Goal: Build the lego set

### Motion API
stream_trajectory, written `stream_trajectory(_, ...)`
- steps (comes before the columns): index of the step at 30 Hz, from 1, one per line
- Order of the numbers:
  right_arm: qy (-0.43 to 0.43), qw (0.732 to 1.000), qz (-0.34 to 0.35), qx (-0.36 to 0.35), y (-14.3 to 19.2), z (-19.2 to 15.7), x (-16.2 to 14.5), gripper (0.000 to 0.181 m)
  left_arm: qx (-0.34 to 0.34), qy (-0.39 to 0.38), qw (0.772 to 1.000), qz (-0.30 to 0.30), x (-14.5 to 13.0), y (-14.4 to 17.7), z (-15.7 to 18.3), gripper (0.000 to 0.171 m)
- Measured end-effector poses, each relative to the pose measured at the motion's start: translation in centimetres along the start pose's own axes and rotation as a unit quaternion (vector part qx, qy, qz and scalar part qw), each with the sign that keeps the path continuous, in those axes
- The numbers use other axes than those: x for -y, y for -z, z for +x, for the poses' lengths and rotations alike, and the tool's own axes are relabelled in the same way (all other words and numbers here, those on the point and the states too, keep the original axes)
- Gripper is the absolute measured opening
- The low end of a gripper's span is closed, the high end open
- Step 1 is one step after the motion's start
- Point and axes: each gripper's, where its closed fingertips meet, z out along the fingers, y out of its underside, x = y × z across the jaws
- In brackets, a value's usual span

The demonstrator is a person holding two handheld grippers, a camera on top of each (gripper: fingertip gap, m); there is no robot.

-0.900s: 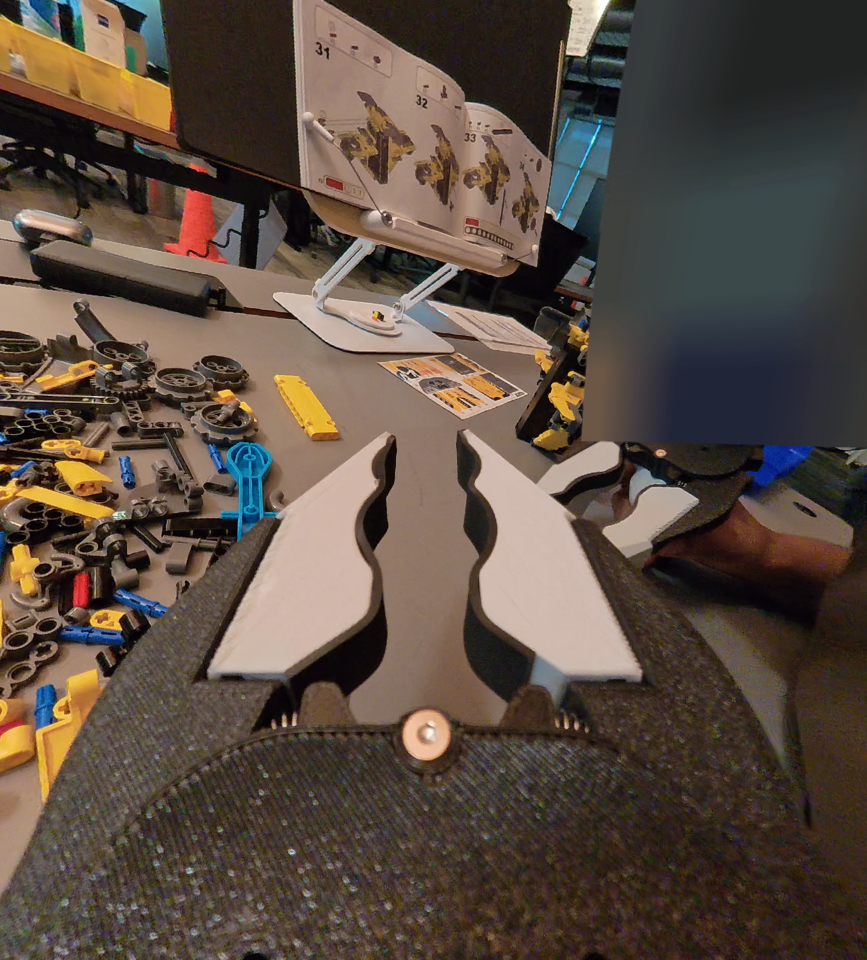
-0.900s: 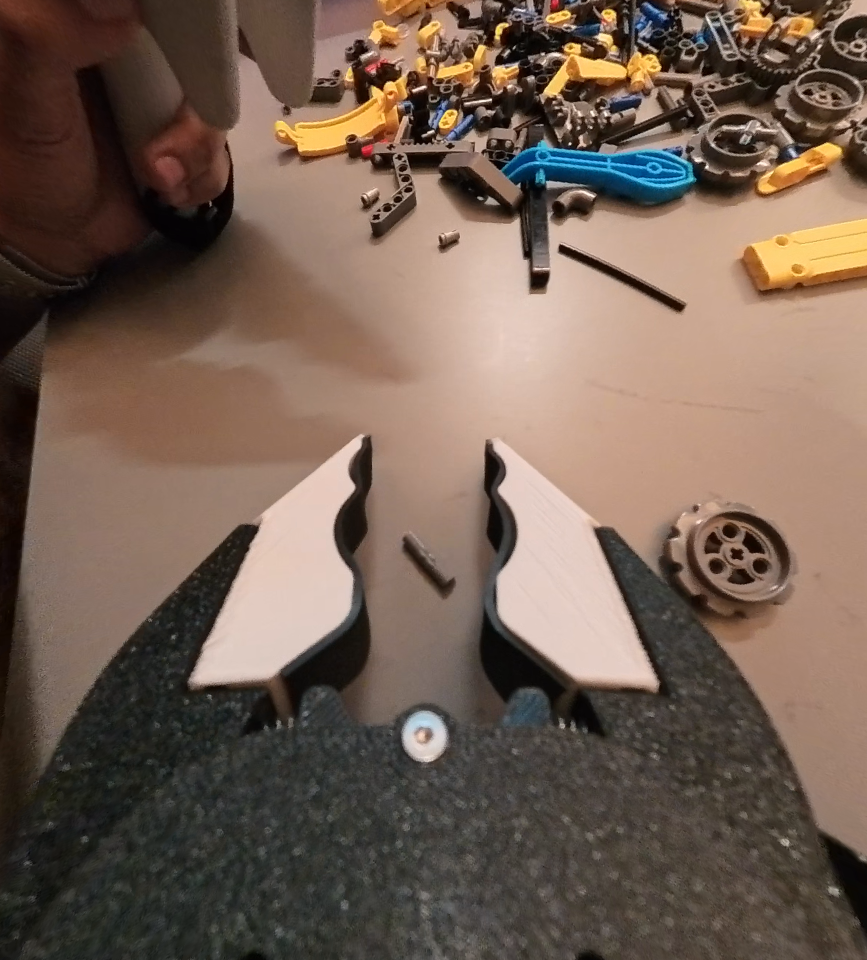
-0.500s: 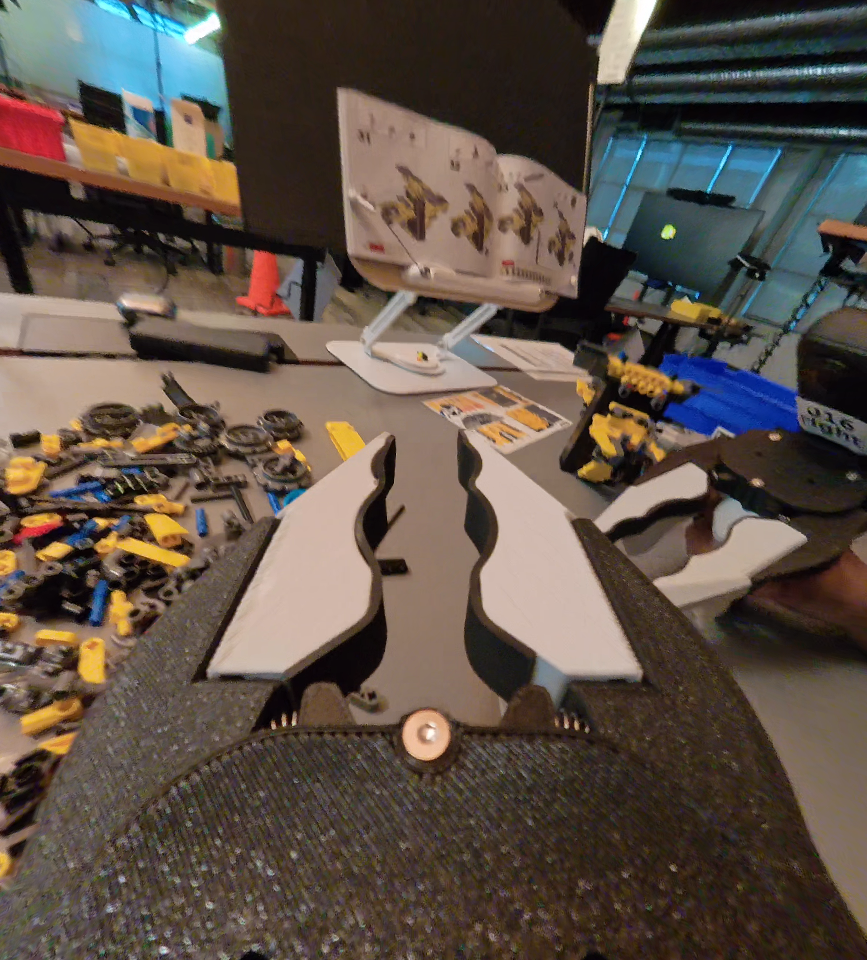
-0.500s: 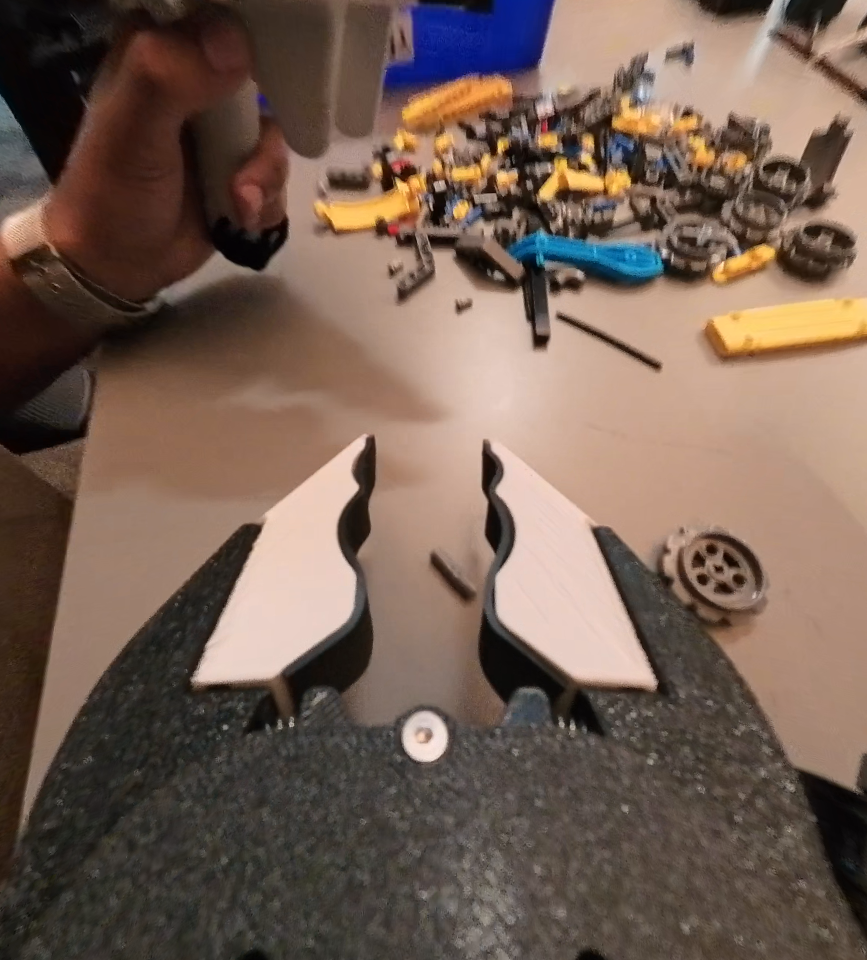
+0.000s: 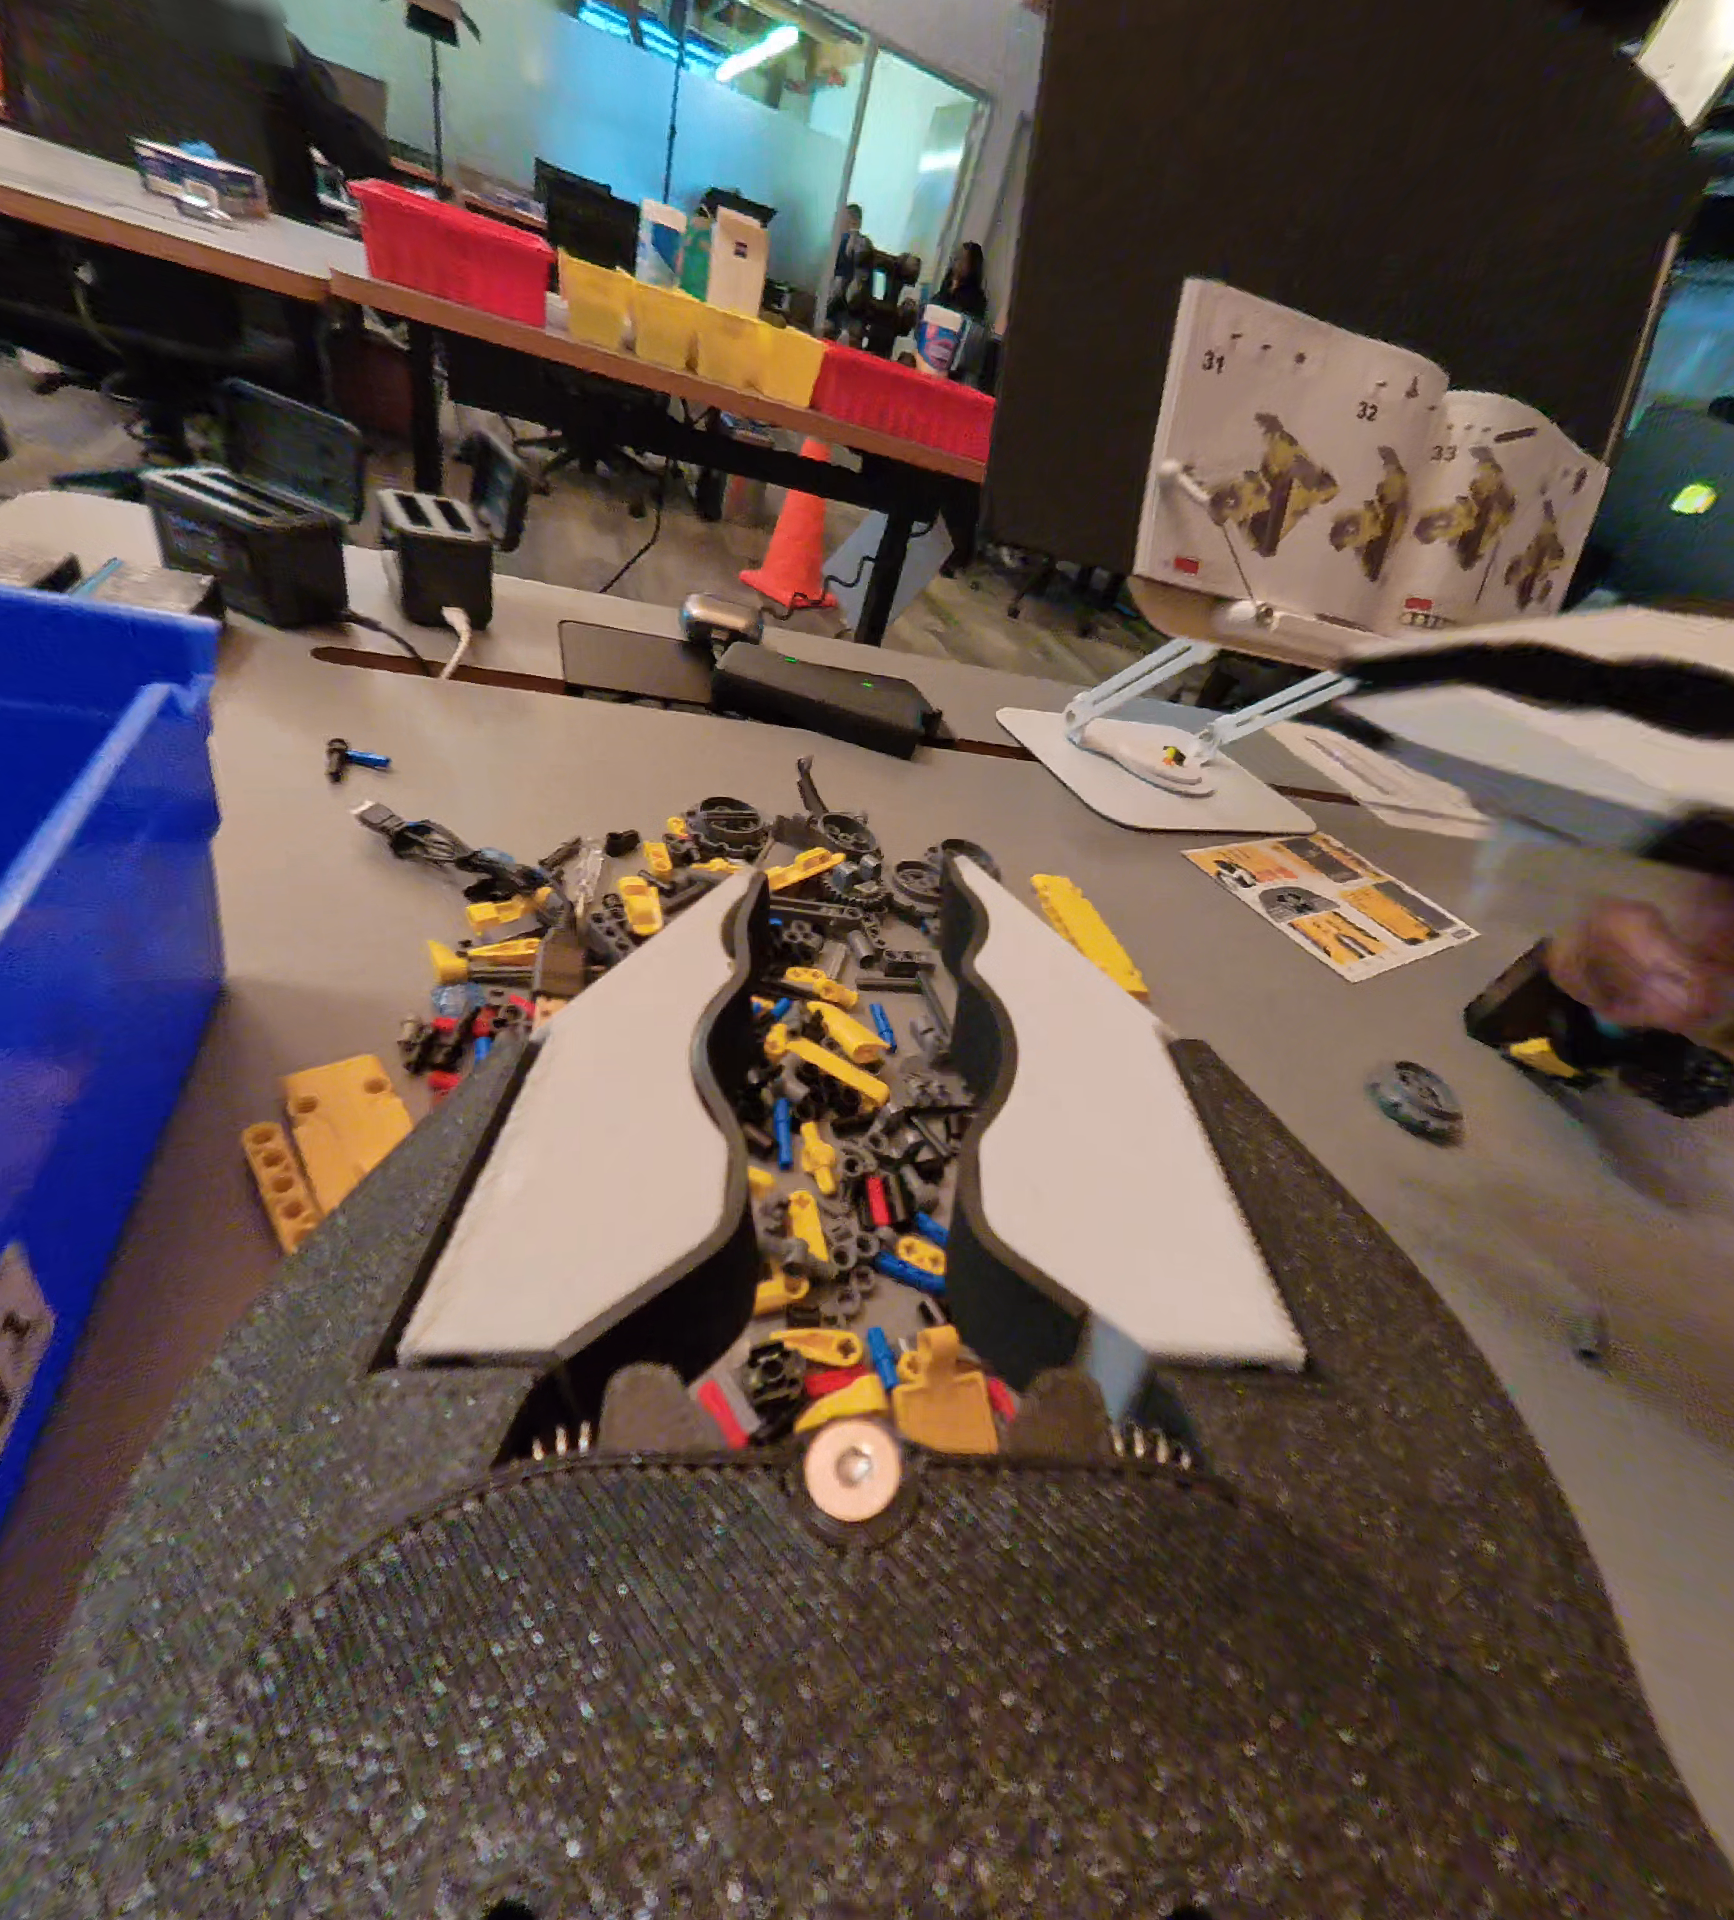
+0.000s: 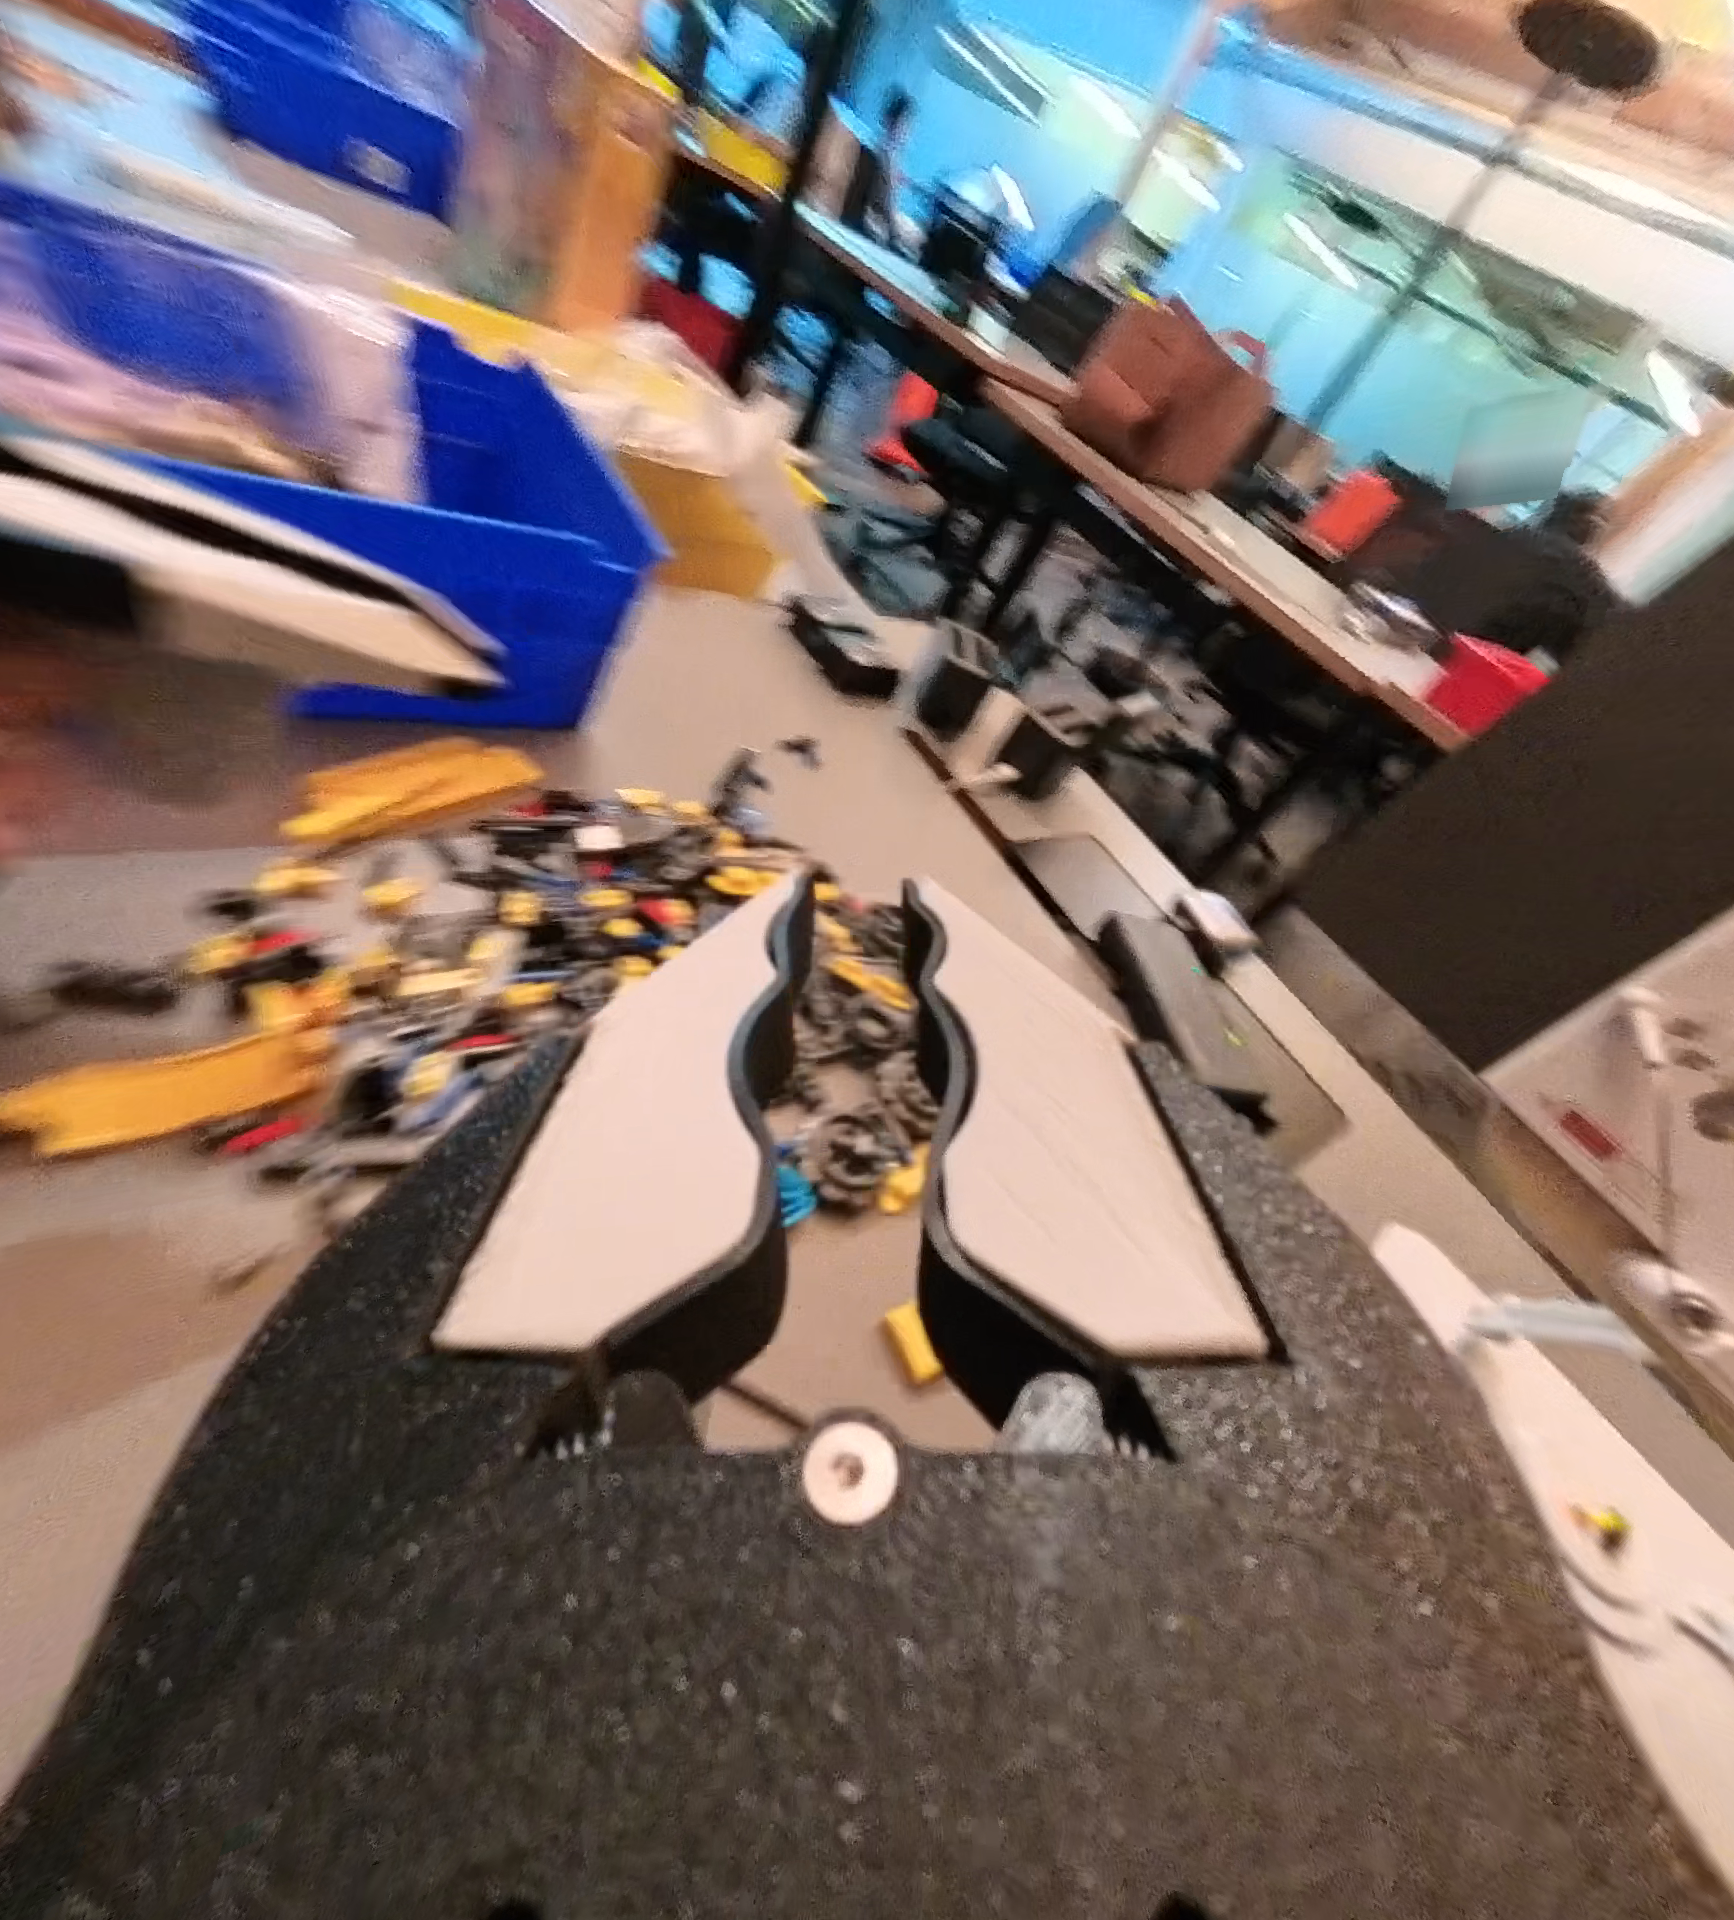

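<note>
Left gripper (image 5: 852,883), centre of frame, fingers parted and empty, poised above pile of small plastic building parts (image 5: 821,1091) on grey table (image 5: 1414,1351). Blue bin (image 5: 42,987) at left edge; instruction booklet (image 5: 1362,478) on white stand (image 5: 1154,769) at upper right; loose grey wheel (image 5: 1416,1099) lower right. Right gripper (image 6: 852,894), centre of blurred frame, likewise parted and empty, above same pile (image 6: 530,966).

Yellow, black, blue and red are seen in the heap of small parts (image 5: 821,1091) on the grey table (image 5: 1258,1039). A plain blue bin (image 5: 42,935) and an orange cone (image 5: 795,540) are shown.
</note>
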Motion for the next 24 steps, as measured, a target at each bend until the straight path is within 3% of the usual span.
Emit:
stream_trajectory(2, -0.022, 0.998, -0.054, -0.029, -3.6, 1.9, -1.8, 0.02, 0.012, -0.008, 1.0, 0.007, 0.2, 0.5, -0.5, 0.028)
stream_trajectory(8, -0.095, 0.98, -0.177, 0.002, -11.0, 3.0, -7.0, 0.03, 0.0, -0.014, 1.0, 0.008, 0.5, 0.5, -0.4, 0.028)
stream_trajectory(21, -0.187, 0.943, -0.269, 0.06, -14.1, 0.2, -13.7, 0.041, -0.002, -0.015, 1.0, 0.013, 0.6, 0.4, -0.2, 0.028)
stream_trajectory(24, -0.181, 0.94, -0.281, 0.064, -14.2, -0.1, -14.7, 0.037, -0.002, -0.018, 1.0, 0.008, 0.4, 0.3, -0.1, 0.029)
